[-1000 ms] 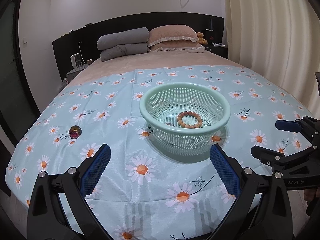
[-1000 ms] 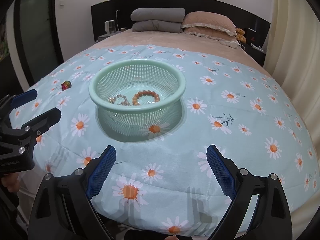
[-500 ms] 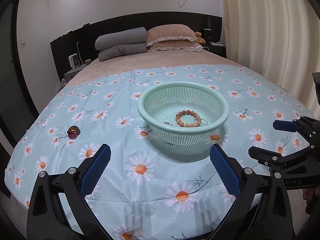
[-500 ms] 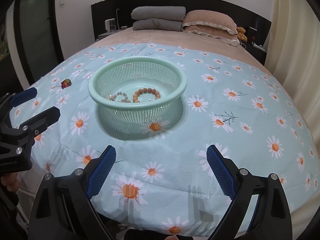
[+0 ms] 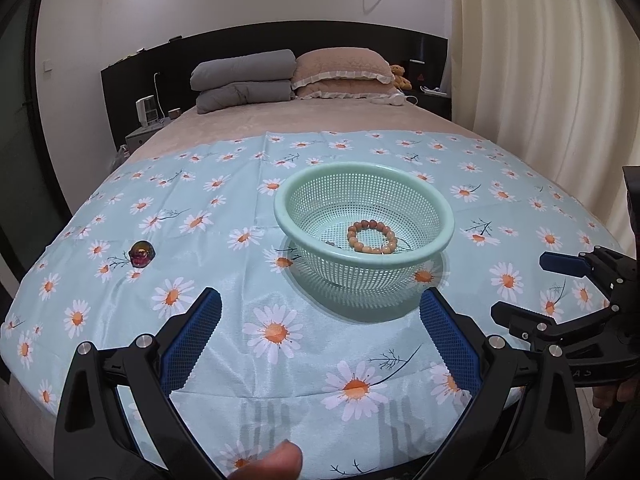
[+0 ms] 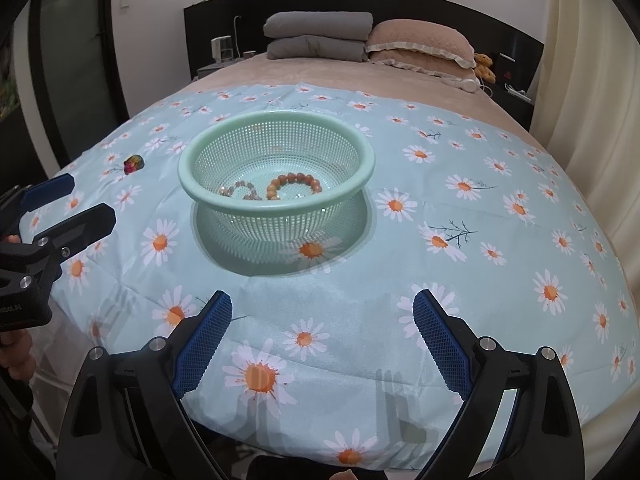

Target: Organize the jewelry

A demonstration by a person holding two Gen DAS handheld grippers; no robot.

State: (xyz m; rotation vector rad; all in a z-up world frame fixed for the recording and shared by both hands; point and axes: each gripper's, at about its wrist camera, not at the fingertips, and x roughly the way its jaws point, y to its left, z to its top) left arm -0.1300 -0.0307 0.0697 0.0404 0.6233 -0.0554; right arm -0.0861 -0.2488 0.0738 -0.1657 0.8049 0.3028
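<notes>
1. Left wrist view: the left gripper [image 5: 320, 312] hangs wide open and empty over the daisy cloth [image 5: 280, 360]. Ahead stands the green basket [image 5: 440, 216] with a brown bead bracelet [image 5: 372, 236] inside; a small dark red trinket [image 5: 142, 253] lies on the cloth well to its left.
2. Right wrist view: the right gripper [image 6: 322, 312] is likewise spread wide, holding nothing. The basket [image 6: 360, 152] also holds a paler bead string [image 6: 240, 190] just beside the bracelet [image 6: 294, 185].
</notes>
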